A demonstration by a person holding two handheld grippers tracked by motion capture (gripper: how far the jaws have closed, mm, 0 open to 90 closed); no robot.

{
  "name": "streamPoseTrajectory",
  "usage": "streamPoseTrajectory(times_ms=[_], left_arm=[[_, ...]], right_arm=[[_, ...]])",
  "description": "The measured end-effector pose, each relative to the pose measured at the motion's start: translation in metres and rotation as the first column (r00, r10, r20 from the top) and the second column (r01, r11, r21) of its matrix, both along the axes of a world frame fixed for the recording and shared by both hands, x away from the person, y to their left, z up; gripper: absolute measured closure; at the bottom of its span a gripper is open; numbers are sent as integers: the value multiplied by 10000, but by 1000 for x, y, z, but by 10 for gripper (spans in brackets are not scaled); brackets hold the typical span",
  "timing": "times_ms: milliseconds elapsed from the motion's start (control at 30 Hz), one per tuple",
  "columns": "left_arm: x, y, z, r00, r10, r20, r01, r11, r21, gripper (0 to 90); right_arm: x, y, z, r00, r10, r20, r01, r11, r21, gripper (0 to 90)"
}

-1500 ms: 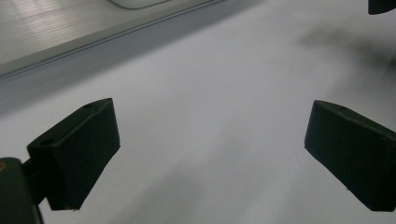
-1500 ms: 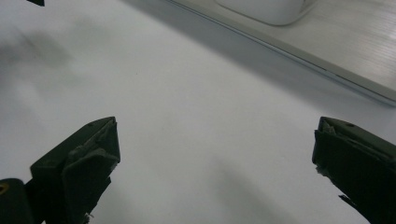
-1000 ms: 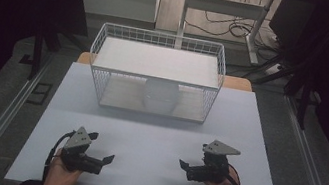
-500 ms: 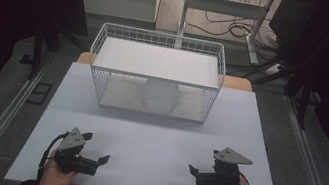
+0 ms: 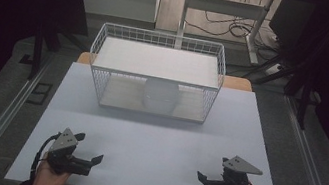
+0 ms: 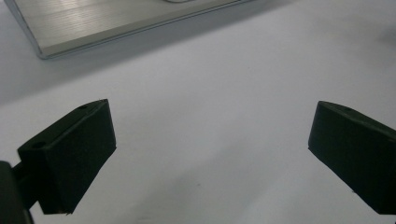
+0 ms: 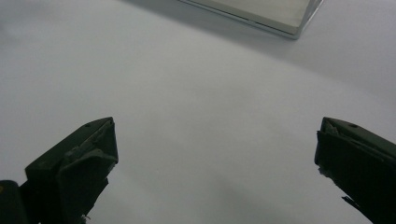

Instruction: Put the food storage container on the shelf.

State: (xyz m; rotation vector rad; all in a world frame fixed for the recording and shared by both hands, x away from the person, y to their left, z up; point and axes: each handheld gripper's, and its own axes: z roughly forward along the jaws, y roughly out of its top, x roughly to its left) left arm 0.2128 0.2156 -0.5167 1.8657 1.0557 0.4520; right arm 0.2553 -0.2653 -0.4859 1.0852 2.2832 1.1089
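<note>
L black two-jaw gripper (image 5: 88, 160) sits near the front-left edge of the white table (image 5: 154, 141), jaws wide apart, nothing between them, pointing right/inward. One white wire-mesh basket (image 5: 155, 73) stands at table's far centre, long axis running left-right, w/ one pale round object (image 5: 160, 95) inside; well apart from both grippers. Bare tabletop btwn. R black two-jaw gripper (image 5: 204, 180) near front-right edge, jaws wide apart, empty, pointing left.
</note>
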Motion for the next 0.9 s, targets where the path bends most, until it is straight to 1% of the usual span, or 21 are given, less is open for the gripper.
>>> streamPoseTrajectory(times_ms=[300,500,633,700,733,900], left_arm=[[-5,7,-2,9997,232,-119,-230,9997,92,0],[-7,10,-5,9992,313,-250,-309,9994,176,0],[-6,10,-9,9983,347,-476,-332,9989,326,0],[-5,10,-11,9974,327,-647,-297,9985,460,0],[-5,9,-10,9974,343,-640,-312,9983,492,0],[-5,7,-11,9974,344,-640,-302,9974,655,0]], right_arm=[[-9,-11,-8,9994,-271,-207,267,9995,-174,0],[-11,-15,-14,9986,-387,-350,379,9990,-237,0],[-11,-16,-14,9982,-398,-452,391,9991,-165,0],[-9,-16,-15,9971,-427,-636,422,9991,-94,0],[-8,-17,-15,9966,-431,-706,426,9990,-96,0],[-7,-13,-16,9965,-322,-771,291,9987,-410,8]])
